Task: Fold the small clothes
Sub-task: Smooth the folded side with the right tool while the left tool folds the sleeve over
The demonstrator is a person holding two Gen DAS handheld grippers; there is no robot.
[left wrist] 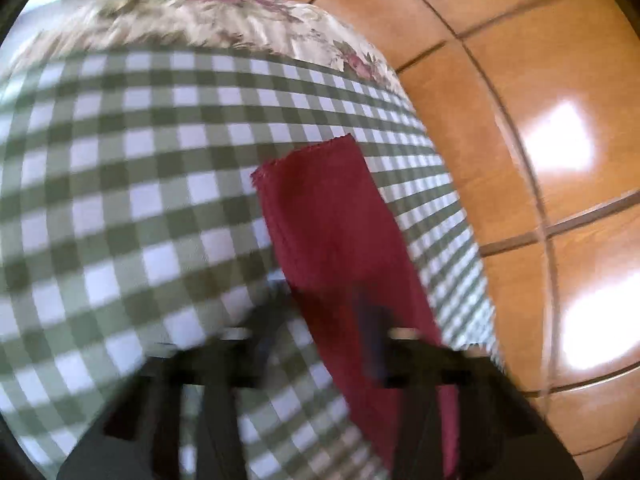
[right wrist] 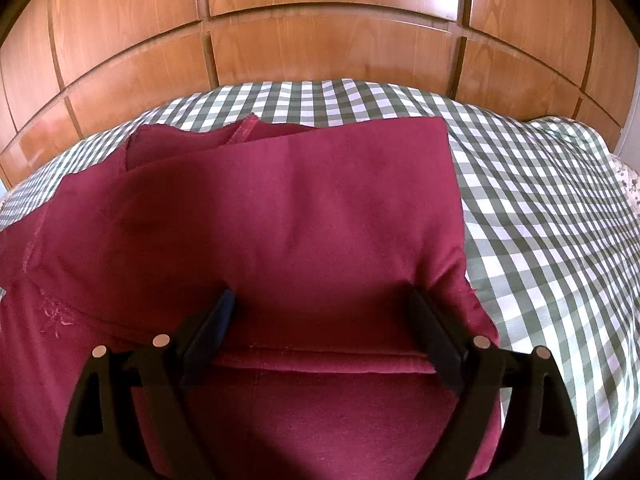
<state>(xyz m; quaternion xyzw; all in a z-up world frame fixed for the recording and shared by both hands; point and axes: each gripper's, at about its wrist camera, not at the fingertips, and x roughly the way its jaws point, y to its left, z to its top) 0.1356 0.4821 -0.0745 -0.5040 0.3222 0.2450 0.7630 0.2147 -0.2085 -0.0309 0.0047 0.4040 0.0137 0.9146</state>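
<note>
A dark red garment lies partly folded on the checked bed cover. A folded hem crosses below my right gripper, which stands open wide. Both its fingertips rest on the cloth, and nothing is pinched between them. In the blurred left wrist view, a long strip of the same red cloth runs from the bed's right edge down under my left gripper. One dark pad shows over the cloth. Motion blur hides how its jaws stand and whether they hold the strip.
Wooden wardrobe panels rise close behind the bed, and the same panels fill the right of the left wrist view. A floral fabric lies at the far end of the green-and-white cover.
</note>
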